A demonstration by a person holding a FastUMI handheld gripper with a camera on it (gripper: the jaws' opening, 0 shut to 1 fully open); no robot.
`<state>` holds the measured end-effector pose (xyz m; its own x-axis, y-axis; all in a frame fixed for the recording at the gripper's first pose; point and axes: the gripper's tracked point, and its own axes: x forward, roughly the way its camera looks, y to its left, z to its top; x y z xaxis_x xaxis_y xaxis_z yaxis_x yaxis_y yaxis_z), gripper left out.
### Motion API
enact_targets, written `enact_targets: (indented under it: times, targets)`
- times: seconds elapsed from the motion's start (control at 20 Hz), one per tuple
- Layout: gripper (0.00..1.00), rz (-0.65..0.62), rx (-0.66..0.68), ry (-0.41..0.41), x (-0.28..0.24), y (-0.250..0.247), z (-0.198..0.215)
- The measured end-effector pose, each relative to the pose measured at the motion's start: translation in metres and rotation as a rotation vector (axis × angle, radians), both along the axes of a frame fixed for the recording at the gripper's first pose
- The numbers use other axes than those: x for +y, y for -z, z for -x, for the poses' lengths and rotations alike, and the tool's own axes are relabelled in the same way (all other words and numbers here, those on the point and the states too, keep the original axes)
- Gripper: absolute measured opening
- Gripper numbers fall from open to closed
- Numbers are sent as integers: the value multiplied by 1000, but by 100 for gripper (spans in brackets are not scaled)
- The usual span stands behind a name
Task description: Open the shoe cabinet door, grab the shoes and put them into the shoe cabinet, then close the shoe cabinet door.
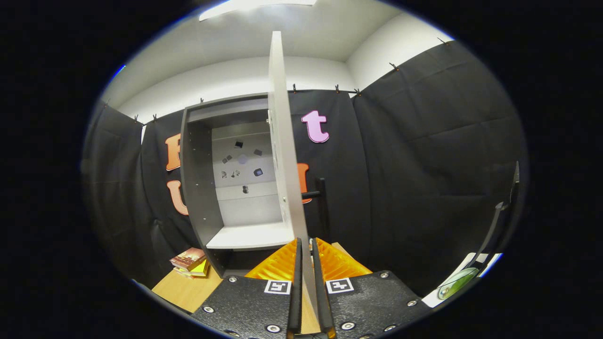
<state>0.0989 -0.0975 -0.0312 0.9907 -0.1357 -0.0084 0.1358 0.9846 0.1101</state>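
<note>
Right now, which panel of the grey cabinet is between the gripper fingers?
The door, swung open and seen edge-on. The gripper grips its lower edge. The side wall and shelf lie beyond.

The door (282, 141) hides the cabinet's (202, 188) right side; small objects inside are unidentifiable.

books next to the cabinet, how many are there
2 that I can tell: a reddish book lying on a yellow one, stacked on the table beside the open cabinet; more may hide beneath. The tool grips the door edge.
</note>
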Motion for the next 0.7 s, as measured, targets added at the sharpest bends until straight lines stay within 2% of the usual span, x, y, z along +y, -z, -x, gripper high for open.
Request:
enact_targets:
  times: [0.3, 0.35, 0.55, 0.65, 0.7]
  targets:
    - [28, 21, -19, -74, 61, -13, 3]
    - [35, 23, -20, -85, 71, -14, 3]
    - [79, 41, -7, -128, 113, -11, -4]
    - [91, 37, -12, -141, 130, -10, -10]
    - [93, 33, -12, -150, 140, -8, -12]
